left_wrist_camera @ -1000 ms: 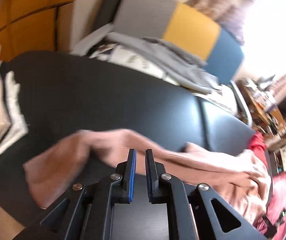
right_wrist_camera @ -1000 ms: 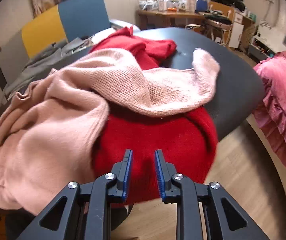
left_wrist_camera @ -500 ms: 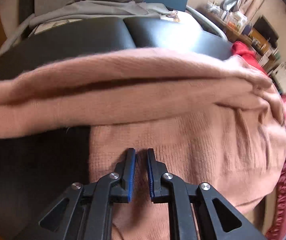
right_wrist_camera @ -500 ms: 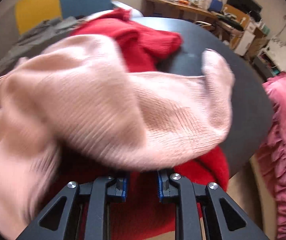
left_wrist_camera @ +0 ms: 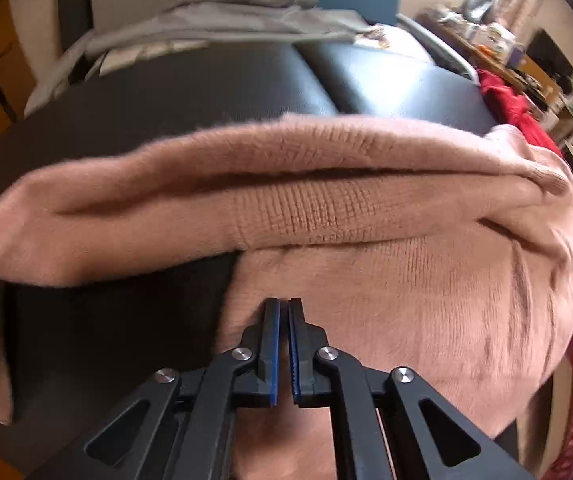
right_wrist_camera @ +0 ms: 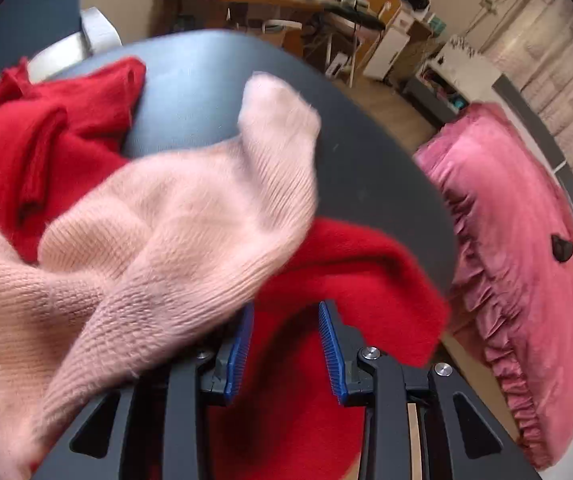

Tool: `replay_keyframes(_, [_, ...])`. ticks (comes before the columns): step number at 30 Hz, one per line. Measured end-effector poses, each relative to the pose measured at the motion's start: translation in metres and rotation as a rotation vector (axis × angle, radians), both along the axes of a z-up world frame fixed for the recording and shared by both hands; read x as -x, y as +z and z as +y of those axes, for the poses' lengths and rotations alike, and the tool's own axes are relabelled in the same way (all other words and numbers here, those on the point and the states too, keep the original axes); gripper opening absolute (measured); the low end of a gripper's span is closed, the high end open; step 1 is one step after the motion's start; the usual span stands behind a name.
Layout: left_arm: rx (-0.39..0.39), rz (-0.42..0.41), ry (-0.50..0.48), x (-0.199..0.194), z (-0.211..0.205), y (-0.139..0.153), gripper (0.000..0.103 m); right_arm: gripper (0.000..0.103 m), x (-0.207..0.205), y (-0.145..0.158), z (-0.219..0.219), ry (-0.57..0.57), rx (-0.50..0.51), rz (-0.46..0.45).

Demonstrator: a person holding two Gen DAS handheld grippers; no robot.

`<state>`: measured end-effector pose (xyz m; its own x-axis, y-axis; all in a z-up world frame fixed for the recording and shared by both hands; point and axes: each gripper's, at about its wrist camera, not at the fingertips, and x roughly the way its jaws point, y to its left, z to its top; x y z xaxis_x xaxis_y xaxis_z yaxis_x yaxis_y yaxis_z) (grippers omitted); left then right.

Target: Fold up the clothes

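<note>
- Pink ribbed knit sweater (left_wrist_camera: 366, 216) lay bunched on the round black table (left_wrist_camera: 206, 92), partly over a red fuzzy sweater (right_wrist_camera: 346, 264); neither was folded.
- My left gripper (left_wrist_camera: 281, 344) was nearly closed, pinching nothing visible.
- My right gripper (right_wrist_camera: 284, 354) stood open, pink knit draped over one finger.
- No readable labels or writing.

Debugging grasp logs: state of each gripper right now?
Left gripper: shut on pink sweater.
Right gripper: open, holding nothing, over red sweater.
</note>
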<state>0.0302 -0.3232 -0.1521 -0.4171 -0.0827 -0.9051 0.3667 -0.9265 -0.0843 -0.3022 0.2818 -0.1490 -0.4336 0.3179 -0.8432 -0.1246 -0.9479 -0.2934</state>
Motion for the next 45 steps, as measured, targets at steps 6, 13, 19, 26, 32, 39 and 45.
replay_keyframes(6, [0.118,0.245,-0.203,-0.003,0.021,0.063,0.015,0.045,-0.071,0.066,-0.016,0.065,0.179,0.204])
replay_keyframes(13, [0.212,0.240,-0.420,0.050,0.046,0.071,0.018,0.062,-0.119,0.057,-0.135,0.384,0.816,0.091])
replay_keyframes(19, [0.233,0.203,-0.523,0.059,0.050,0.055,0.020,0.062,-0.118,0.014,-0.253,0.513,0.980,-0.050])
replay_keyframes(26, [0.258,0.158,-0.644,0.069,0.053,0.036,0.020,0.033,-0.099,-0.005,-0.298,0.526,0.901,-0.086])
replay_keyframes(32, [0.247,0.137,-0.661,0.078,0.046,0.021,0.020,0.012,-0.095,0.009,-0.311,0.580,0.804,-0.066])
replay_keyframes(39, [0.120,0.085,-0.684,0.097,0.024,0.009,0.020,0.011,-0.062,0.064,-0.349,0.665,0.797,0.047])
replay_keyframes(45, [0.013,0.058,-0.654,0.108,0.001,0.004,0.004,0.011,-0.021,0.105,-0.410,0.739,0.807,0.098])
